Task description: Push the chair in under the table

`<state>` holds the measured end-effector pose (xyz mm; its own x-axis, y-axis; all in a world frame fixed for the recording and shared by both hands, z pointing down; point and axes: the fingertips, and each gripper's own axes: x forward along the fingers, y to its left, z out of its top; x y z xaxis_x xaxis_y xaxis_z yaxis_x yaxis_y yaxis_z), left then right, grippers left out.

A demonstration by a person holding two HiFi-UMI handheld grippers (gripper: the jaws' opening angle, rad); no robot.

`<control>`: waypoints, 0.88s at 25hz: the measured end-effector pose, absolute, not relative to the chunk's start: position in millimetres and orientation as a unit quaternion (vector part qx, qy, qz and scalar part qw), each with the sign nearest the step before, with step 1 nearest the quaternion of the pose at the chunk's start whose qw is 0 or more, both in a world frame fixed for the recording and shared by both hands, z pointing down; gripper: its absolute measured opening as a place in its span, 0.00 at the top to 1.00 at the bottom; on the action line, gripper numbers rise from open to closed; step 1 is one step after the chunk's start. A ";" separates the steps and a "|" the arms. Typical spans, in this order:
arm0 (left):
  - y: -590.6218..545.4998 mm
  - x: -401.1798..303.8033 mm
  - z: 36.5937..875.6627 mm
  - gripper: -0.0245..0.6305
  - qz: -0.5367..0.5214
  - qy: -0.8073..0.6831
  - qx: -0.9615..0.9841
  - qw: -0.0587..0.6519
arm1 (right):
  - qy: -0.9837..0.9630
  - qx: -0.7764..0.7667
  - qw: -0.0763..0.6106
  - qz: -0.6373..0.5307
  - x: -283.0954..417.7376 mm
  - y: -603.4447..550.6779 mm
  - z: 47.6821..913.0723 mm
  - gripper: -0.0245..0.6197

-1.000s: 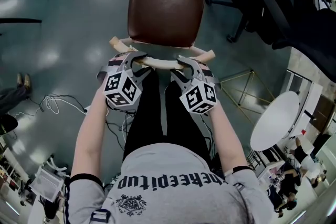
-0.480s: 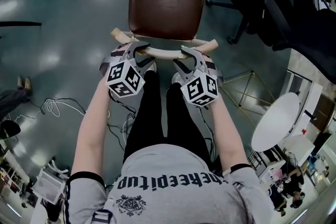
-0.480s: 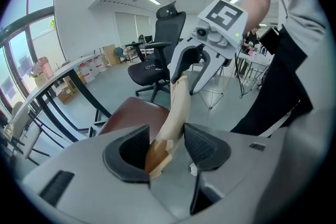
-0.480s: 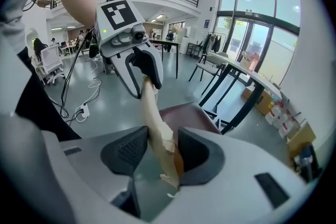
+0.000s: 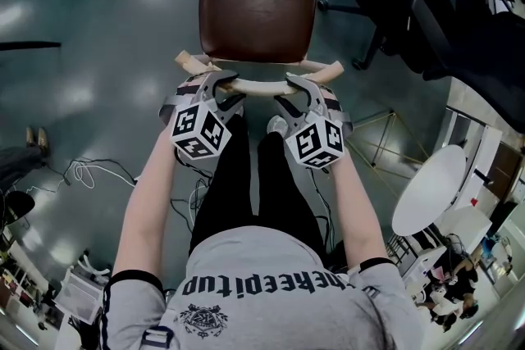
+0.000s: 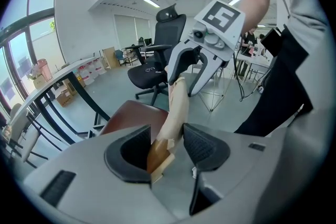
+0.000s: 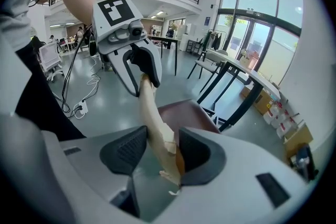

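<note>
The chair [image 5: 257, 12] stands on the floor straight ahead of the person, its brown seat facing away and its pale curved backrest rail [image 5: 258, 84] nearest the body. The table [image 7: 252, 78] lies beyond it, and the seat is not yet under the top.

The left gripper [image 5: 220, 88] and the right gripper [image 5: 294, 92] each straddle the rail, 1 towards each end. Both sets of jaws are spread. In each gripper view the rail leans on 1 pad and leaves a gap at the other, so neither is pinching. The right gripper's jaws have just been opening, with the rail between them.

The push probably works best with the rail seated deep in both throats, so the gripper bodies bear on it rather than the pads. Equal pressure from the 2 sides should keep the chair from swinging. A low, level shove seems safer than a downward one, which could tip it forward. The seat should be steered between the table's black legs.

Compared with 1 second ago, the chair sits higher in the head view, farther from the person. Both grippers have followed it forward, and a shoe now shows between them
</note>
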<state>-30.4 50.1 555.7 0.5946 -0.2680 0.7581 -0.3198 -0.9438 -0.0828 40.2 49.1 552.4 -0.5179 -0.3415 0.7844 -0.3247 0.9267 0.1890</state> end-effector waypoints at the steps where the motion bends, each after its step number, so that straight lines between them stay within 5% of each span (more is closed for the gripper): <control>1: 49.4 -30.1 555.1 0.65 0.418 -0.165 0.893 0.030 | -0.870 0.193 0.454 -0.009 40.6 47.9 552.3 0.65; 22: 49.3 -28.4 555.2 0.67 0.412 -0.150 0.898 0.022 | -0.849 0.223 0.480 -0.005 42.5 46.3 554.6 0.64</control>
